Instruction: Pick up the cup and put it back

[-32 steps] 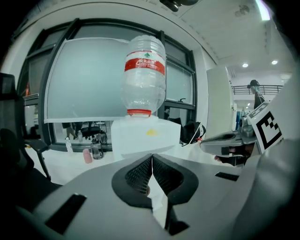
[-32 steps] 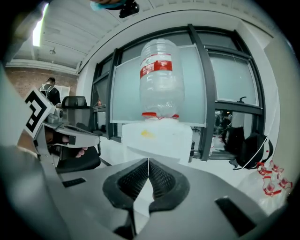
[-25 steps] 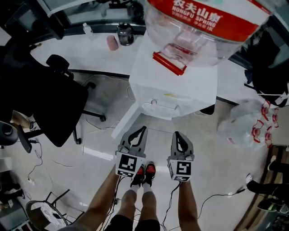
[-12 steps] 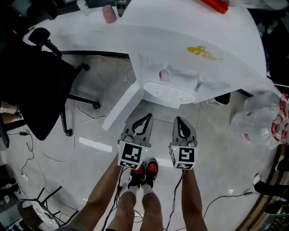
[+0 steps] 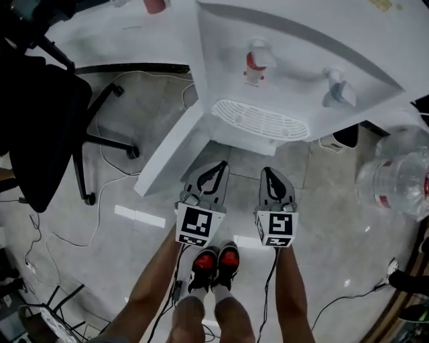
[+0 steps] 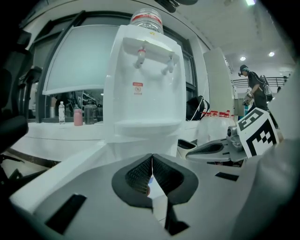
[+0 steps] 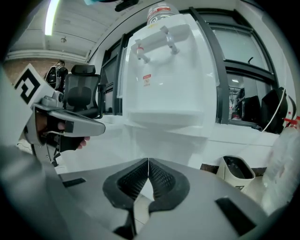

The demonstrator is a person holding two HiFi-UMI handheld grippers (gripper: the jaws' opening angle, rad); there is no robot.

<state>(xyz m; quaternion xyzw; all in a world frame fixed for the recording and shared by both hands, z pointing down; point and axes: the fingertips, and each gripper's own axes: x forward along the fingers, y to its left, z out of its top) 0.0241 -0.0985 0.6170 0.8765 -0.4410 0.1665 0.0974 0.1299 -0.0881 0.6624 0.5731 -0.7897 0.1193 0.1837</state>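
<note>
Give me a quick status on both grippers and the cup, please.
Left gripper, right gripper: both shut, empty. Dispenser tray bare; pink cup, likely, far off on desk. Nothing blocking.

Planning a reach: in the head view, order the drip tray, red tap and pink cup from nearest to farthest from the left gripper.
1. drip tray, straight ahead of the left gripper.
2. red tap, above the tray on the dispenser.
3. pink cup, far back left on the desk.
</note>
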